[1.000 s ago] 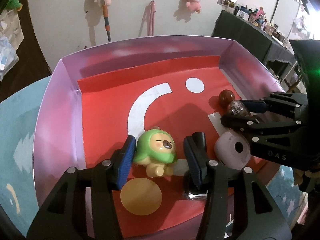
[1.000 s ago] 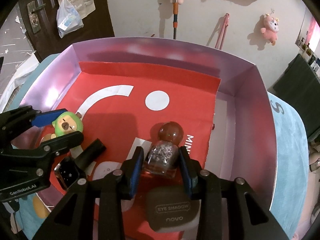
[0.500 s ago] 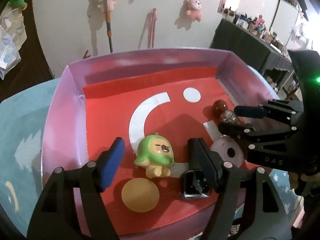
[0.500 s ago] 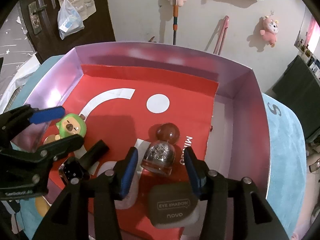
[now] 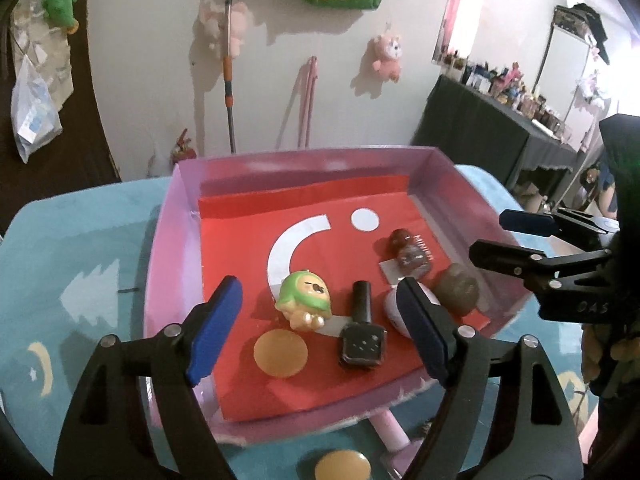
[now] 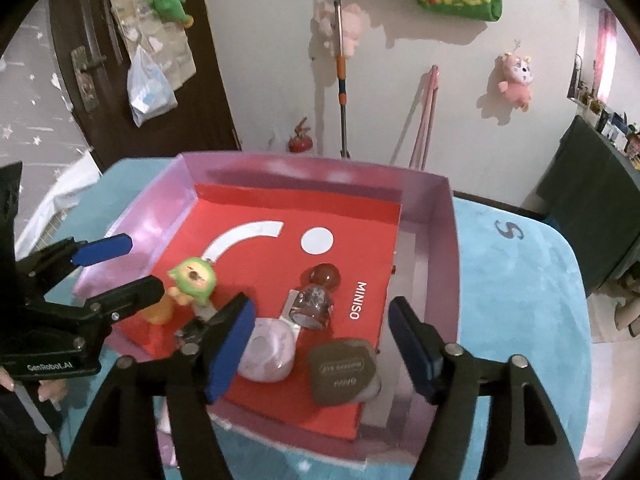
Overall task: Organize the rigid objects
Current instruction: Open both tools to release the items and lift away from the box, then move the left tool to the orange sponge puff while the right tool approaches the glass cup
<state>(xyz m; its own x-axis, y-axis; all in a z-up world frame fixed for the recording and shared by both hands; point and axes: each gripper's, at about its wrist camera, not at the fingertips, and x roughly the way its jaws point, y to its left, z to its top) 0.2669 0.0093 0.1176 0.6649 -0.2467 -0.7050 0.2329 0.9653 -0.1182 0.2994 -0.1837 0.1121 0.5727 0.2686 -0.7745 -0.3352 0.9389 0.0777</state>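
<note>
A pink box (image 5: 168, 264) with a red liner holds a green toy figure (image 5: 306, 294), a dark smartwatch (image 5: 362, 340), a glitter bottle (image 5: 410, 254) with a brown round cap, a pale pink round case (image 6: 266, 354), a grey eye shadow compact (image 6: 342, 370) and a yellow disc (image 5: 280, 352). My left gripper (image 5: 316, 292) hovers above the toy, jaws opening, pads touching nothing. My right gripper (image 6: 320, 308) hangs over the bottle (image 6: 314, 300), jaws opening too, nothing pressed between them. Each gripper shows in the other's view: right gripper (image 5: 492, 236), left gripper (image 6: 140, 266).
The box sits on a blue mat (image 5: 80, 264) with tree and moon prints. In front of the box lie a second yellow disc (image 5: 340, 466) and a pink tube (image 5: 390, 426). A mop (image 6: 340, 72) leans on the far wall; a dark cluttered table (image 5: 500, 136) stands right.
The left jaws spread away from the green toy and the right jaws from the glitter bottle. Both grippers rose and drew back; toy and bottle stay on the red liner.
</note>
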